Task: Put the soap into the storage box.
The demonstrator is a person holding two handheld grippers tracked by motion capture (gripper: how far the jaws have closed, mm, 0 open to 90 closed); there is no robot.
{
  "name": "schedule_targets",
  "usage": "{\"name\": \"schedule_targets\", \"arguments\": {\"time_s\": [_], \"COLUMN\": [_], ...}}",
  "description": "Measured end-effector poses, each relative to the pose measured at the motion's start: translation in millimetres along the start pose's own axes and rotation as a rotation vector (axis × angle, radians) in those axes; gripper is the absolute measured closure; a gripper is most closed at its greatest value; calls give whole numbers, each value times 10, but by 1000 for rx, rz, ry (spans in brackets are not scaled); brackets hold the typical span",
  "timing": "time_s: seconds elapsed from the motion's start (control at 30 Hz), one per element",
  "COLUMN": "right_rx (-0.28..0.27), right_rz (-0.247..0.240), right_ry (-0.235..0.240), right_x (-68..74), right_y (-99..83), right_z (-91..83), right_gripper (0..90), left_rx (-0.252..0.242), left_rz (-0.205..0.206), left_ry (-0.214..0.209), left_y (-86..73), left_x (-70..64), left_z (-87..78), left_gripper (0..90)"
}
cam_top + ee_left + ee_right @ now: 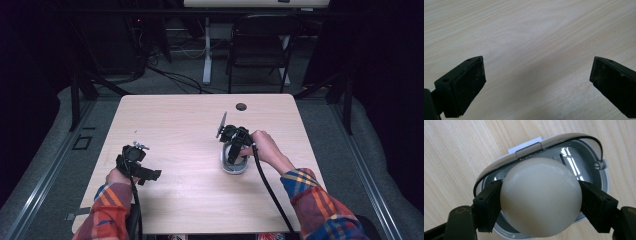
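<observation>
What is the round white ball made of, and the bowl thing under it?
The ball looks like a peeled boiled egg or smooth plastic: creamy, matte, faintly glossy; I can't tell which. The right hand-held gripper pinches it. The bowl beneath looks like shiny metal inside, since it mirrors light in streaks, with a white, probably plastic, outer rim. The table shows pale wood grain.

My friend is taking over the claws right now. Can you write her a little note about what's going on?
Right claw: shut on the white egg, holding it just over the open grey egg holder with its clear lid up.
Left claw: open, holding nothing, over bare table at the left.
Done: the egg is gripped, the lid is open.
Left: I can't tell if the egg is going in or coming out, so check first. Go gently; the egg is round and probably slippery.
</observation>
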State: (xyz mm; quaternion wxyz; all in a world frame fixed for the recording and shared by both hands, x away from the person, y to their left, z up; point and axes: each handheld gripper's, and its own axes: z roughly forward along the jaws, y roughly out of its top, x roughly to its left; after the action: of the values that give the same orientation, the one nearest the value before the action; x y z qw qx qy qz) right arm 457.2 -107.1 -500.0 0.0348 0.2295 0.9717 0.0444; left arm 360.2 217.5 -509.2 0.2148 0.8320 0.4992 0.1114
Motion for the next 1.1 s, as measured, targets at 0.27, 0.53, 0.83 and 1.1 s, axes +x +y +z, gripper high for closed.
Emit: {"name": "schedule_targets", "arguments": {"time_s": [0.27, 0.53, 0.83, 1.1], "right_rx": [-28, -59, -85, -113], "right_rz": [-8, -11, 4, 31], "right_ry": [2, -3, -18, -33], "right_x": [19, 45, 45, 50], "right_y": [-16, -111, -258, -475], "right_z": [-66, -198, -342, -508], "right_gripper": [235, 208, 146, 110], "left_rx": [3, 5, 4, 6], "left_rz": [0, 6, 5, 5], "left_ry": [-4, -5, -4, -4], "left_y": [1, 3, 2, 2], "left_x": [0, -2, -2, -3], "left_z": [4, 5, 5, 5], "left_gripper": [1, 0, 0, 1]}}
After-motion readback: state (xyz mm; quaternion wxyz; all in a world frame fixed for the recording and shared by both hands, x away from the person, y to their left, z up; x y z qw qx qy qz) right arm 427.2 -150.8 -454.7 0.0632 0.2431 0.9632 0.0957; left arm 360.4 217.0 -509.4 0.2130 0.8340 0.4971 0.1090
